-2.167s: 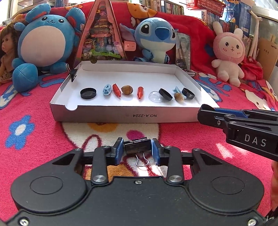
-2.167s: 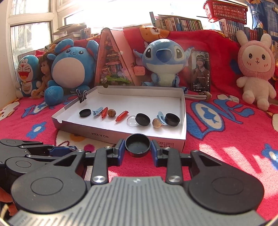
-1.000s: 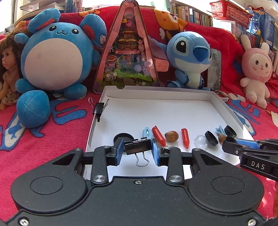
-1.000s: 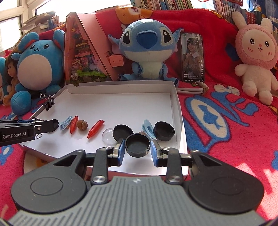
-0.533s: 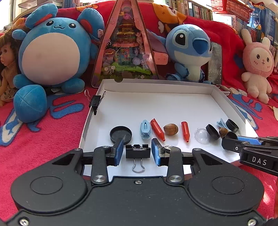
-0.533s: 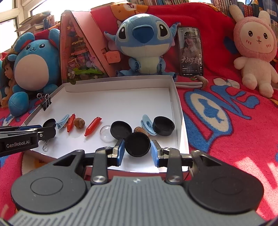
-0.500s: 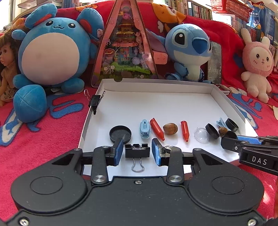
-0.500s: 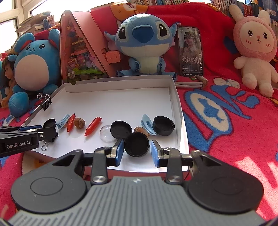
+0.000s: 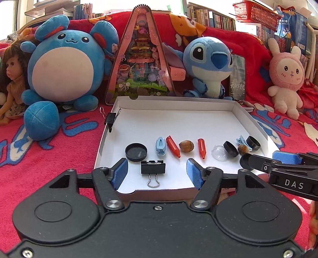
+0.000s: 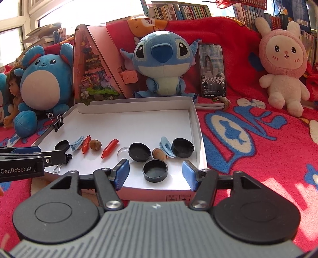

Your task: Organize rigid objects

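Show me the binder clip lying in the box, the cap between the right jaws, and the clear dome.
binder clip (image 9: 153,167), left wrist view, black body.
cap (image 10: 155,170), right wrist view, hollow centre.
clear dome (image 9: 219,152), left wrist view, top.

- The brown-haired doll (image 9: 10,79) is cut off by the left edge of the left wrist view.
- In that view the small brown acorn (image 9: 243,149) and the black round cap (image 9: 245,161) beside it are partly hidden behind the right tongs (image 9: 264,161).
- In the right wrist view the black binder clip with wire handles (image 10: 59,165) is mostly covered by the left tongs (image 10: 39,153).
- The print on the front wall of the shallow white cardboard box (image 10: 159,193) is too small to read.
- The book spines (image 10: 178,10) along the top are too small to read.
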The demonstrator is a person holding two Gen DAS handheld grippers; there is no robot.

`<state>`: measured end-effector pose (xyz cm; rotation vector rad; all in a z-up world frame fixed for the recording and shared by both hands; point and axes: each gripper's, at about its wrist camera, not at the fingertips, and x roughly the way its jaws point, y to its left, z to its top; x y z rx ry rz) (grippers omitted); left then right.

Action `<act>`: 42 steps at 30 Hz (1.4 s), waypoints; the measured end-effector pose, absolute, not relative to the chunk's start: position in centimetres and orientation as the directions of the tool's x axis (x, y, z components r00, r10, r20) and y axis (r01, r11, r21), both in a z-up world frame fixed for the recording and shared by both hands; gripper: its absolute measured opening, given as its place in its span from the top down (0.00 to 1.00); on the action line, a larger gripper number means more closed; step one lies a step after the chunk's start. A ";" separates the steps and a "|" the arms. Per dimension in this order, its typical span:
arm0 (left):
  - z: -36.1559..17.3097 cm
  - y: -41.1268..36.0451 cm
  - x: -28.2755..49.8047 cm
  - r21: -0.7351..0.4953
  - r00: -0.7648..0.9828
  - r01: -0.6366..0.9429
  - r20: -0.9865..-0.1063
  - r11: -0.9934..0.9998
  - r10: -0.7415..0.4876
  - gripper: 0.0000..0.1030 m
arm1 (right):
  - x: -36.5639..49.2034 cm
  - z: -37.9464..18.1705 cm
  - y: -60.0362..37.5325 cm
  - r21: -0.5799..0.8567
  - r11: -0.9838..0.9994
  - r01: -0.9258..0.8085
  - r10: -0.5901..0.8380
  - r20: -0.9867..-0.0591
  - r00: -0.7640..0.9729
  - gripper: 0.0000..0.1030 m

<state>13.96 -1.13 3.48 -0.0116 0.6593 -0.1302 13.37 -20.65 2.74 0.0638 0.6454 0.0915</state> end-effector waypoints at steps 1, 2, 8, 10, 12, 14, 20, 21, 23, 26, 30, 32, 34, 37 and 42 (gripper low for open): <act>3.6 -1.1 13.5 -0.051 0.786 0.121 -0.605 0.991 -0.127 0.36 | 13.0 2.9 -20.6 0.085 0.994 -0.061 0.100 -0.589 0.802 0.27; 3.7 -1.1 13.0 -0.049 0.791 0.127 -0.598 0.991 -0.131 0.35 | 12.6 3.0 -20.6 0.085 0.995 -0.059 0.097 -0.581 0.808 0.26; 4.1 -0.9 10.4 -0.044 0.804 0.138 -0.579 0.989 -0.138 0.29 | 10.3 3.6 -20.5 0.094 0.994 -0.058 0.100 -0.546 0.832 0.21; 4.0 -0.7 9.6 -0.050 0.806 0.132 -0.575 0.990 -0.137 0.27 | 9.6 3.7 -20.4 0.094 0.994 -0.054 0.097 -0.539 0.837 0.19; 3.7 -0.5 9.0 -0.050 0.804 0.129 -0.579 0.990 -0.134 0.25 | 8.8 3.6 -20.3 0.092 0.994 -0.051 0.092 -0.534 0.840 0.16; 3.1 -0.3 8.5 -0.040 0.802 0.121 -0.585 0.992 -0.121 0.25 | 8.1 3.3 -20.1 0.086 0.995 -0.047 0.086 -0.535 0.841 0.15; 1.0 0.1 8.4 -0.034 0.775 0.090 -0.626 0.995 -0.091 0.24 | 7.3 1.7 -19.8 0.053 0.998 -0.015 0.043 -0.567 0.823 0.09; 0.6 0.2 8.4 -0.037 0.771 0.084 -0.631 0.996 -0.088 0.24 | 7.3 1.4 -19.8 0.056 0.998 -0.007 0.039 -0.575 0.817 0.07; -0.1 0.2 8.7 -0.034 0.764 0.075 -0.640 0.997 -0.079 0.24 | 7.5 1.0 -19.9 0.061 0.998 0.007 0.030 -0.585 0.811 0.04; -0.5 0.0 8.6 -0.011 0.774 0.075 -0.630 0.997 -0.065 0.20 | 7.8 0.2 -19.8 0.045 0.999 0.024 0.008 -0.598 0.801 0.00; -0.9 -0.2 8.7 0.005 0.784 0.061 -0.619 0.998 -0.045 0.14 | 8.2 -0.2 -19.2 0.008 1.000 0.024 -0.014 -0.625 0.780 0.00; -1.1 -0.1 8.6 -0.002 0.790 0.054 -0.611 0.999 -0.044 0.12 | 8.4 -0.4 -19.1 -0.001 1.000 0.023 -0.019 -0.637 0.771 0.00; -1.2 -0.1 8.6 -0.001 0.792 0.051 -0.609 0.999 -0.041 0.11 | 8.5 -0.5 -19.0 -0.007 1.000 0.023 -0.022 -0.645 0.764 0.00; -1.3 0.0 8.7 0.001 0.790 0.045 -0.613 0.999 -0.035 0.08 | 8.5 -0.6 -18.7 -0.025 0.999 0.022 -0.033 -0.648 0.761 0.00; -1.4 0.1 8.9 0.002 0.782 0.045 -0.622 0.999 -0.034 0.00 | 8.6 -0.6 -18.7 -0.025 0.999 0.023 -0.034 -0.649 0.760 0.00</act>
